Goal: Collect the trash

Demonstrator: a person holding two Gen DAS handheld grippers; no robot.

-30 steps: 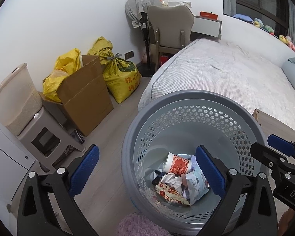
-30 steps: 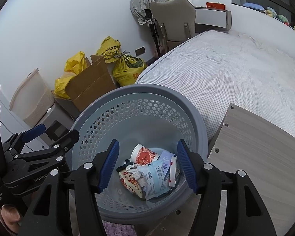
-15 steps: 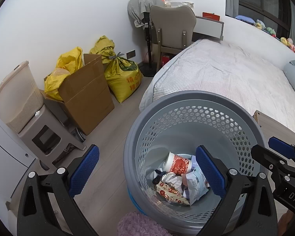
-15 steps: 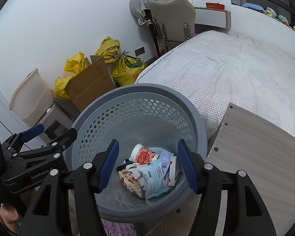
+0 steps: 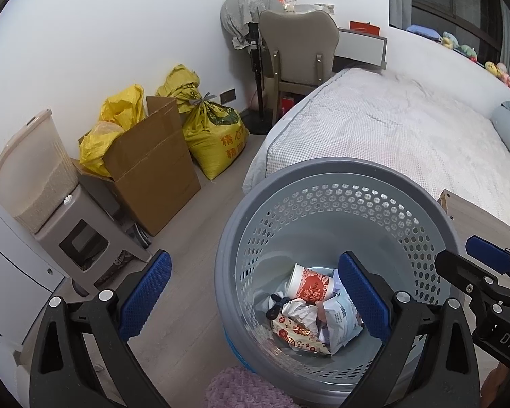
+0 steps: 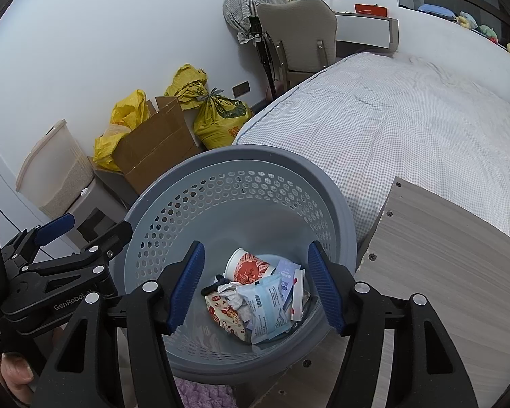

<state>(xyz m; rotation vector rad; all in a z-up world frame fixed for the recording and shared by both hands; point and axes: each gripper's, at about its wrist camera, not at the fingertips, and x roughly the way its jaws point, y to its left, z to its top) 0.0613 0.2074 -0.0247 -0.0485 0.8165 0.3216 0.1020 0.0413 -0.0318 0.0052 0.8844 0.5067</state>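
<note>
A grey perforated waste basket (image 5: 323, 170) (image 6: 241, 153) stands on the floor by the bed. At its bottom lie a red-and-white paper cup (image 5: 311, 285) (image 6: 250, 267), crumpled paper (image 5: 302, 312), a patterned wrapper (image 6: 226, 316) and a blue-white packet (image 6: 265, 306). My left gripper (image 5: 255, 297) (image 6: 88, 231) hangs over the basket's left rim, open wide and holding nothing. Just right of it, my right gripper (image 6: 255, 289) (image 5: 465, 260) is held above the basket's mouth, open, its blue pads apart with only the trash far below showing between them.
A checked bed (image 6: 391, 119) lies to the right. A wooden panel (image 6: 442, 272) touches the basket's right side. Along the left wall are a cardboard box (image 5: 153, 166), yellow sacks (image 5: 214, 132) and a rice dispenser (image 5: 34, 170). A chair (image 5: 299, 44) stands beyond. A purple rug (image 5: 241, 387) lies near.
</note>
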